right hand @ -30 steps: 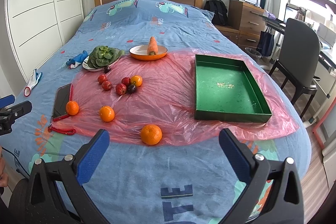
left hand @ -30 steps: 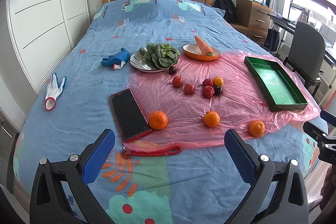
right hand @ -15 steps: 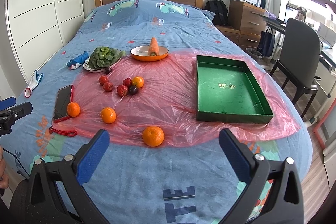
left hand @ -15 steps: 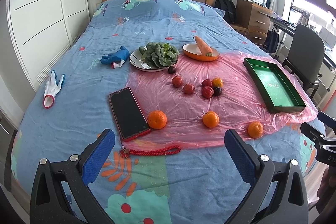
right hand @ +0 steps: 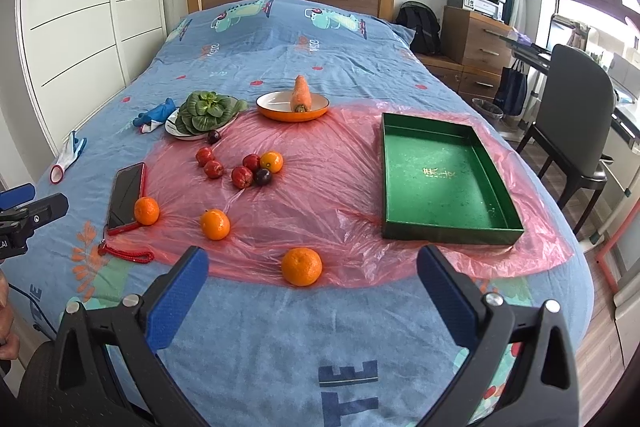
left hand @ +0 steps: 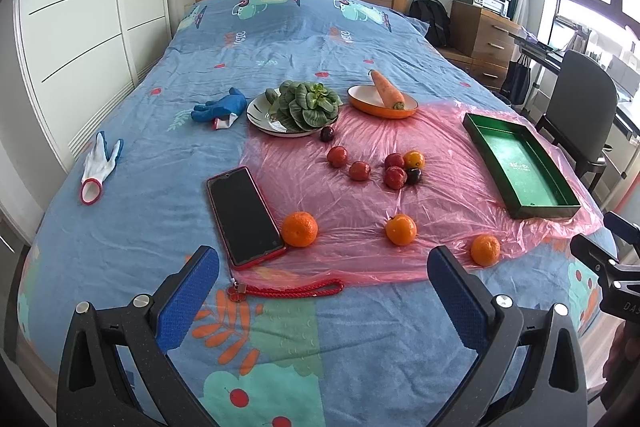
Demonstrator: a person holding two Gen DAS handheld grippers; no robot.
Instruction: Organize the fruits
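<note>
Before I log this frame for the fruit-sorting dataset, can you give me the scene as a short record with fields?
surface: bed with pink plastic sheet
tray: green tray, nothing in it
oranges: three along the sheet's near edge, nearest one
small fruits: cluster mid-sheet
non-fruit: carrot on orange plate; phone
left gripper: open
right gripper: open

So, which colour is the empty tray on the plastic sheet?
Dark green tray; clearest in the right wrist view.

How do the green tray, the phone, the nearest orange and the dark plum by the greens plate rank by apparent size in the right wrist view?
1. green tray
2. phone
3. nearest orange, enlarged by closeness to the camera
4. dark plum
</note>
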